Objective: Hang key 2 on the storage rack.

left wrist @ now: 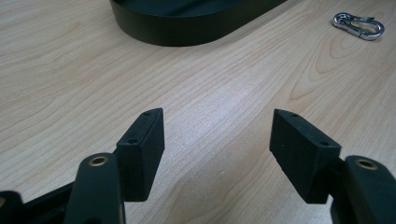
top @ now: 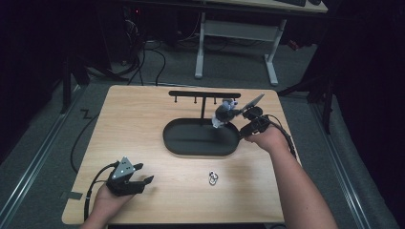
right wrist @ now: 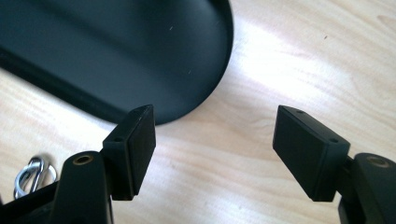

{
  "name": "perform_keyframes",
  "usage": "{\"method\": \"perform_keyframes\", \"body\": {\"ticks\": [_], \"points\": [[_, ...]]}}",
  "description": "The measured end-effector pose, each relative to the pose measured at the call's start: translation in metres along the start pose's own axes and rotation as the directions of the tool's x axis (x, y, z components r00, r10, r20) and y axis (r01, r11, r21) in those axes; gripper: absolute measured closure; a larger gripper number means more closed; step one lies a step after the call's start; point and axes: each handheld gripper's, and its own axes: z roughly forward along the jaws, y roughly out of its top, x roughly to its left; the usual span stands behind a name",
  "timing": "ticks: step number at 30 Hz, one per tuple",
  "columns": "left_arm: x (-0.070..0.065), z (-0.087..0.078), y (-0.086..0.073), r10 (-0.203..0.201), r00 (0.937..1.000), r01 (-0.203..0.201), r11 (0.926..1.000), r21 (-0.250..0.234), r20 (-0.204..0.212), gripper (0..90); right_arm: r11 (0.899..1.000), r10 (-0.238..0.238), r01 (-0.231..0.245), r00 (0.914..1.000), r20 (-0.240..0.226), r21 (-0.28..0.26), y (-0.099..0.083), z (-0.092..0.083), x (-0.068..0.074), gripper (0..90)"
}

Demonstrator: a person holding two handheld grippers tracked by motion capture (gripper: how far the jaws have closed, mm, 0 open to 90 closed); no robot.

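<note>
- Beside the rack (top: 204,94), the grey plush charm (top: 224,113) sits above the tray (top: 200,151), just left of our right gripper (right wrist: 215,126), whose jaws are spread and empty.
- Our left gripper (left wrist: 217,126) rests spread too.
- We should withdraw without brushing the charm, then approach the carabiner (left wrist: 358,25) squarely.

We see a dim room, where only the middle is lit and the edges are almost black. A light wooden table (top: 143,143) with rounded corners stands on a grey carpet floor (top: 229,71). On both sides of it, metal rails (top: 36,164) run along the floor. Behind it we see a second desk (top: 267,5) with white legs (top: 200,47) and a pale top. Black cables (top: 143,62) lie on the floor near these legs, and one cable (top: 79,143) curves beside the left edge of the wooden table. At the far left, dark stands (top: 67,86) rise from the floor, hard to make out
</note>
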Motion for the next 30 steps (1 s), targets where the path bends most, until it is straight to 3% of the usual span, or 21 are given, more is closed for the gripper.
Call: {"method": "perform_keyframes", "body": {"ticks": [7,9,14,30], "points": [[-0.001,0.001,0.0,0.002,1.0,-0.002,1.0,0.001,0.007,36.0,1.0,-0.019,0.019,0.9997,-0.017,-0.016,-0.034,0.003,0.011,32.1],[-0.002,0.001,0.001,0.004,1.0,-0.004,1.0,0.004,0.009,36.0,1.0,-0.029,0.029,0.9996,-0.001,-0.008,-0.045,0.007,0.015,32.2],[-0.003,0.002,0.001,0.005,0.9999,-0.005,1.0,0.004,0.011,35.9,1.0,-0.017,0.017,0.9996,-0.024,-0.01,-0.069,0.016,0.022,33.0],[-0.004,0.003,0.0,0.003,0.9999,-0.003,0.9999,0.012,0.011,35.9,0.997,-0.018,0.013,0.997,-0.075,-0.074,-0.103,0.024,0.04,33.6]]}}
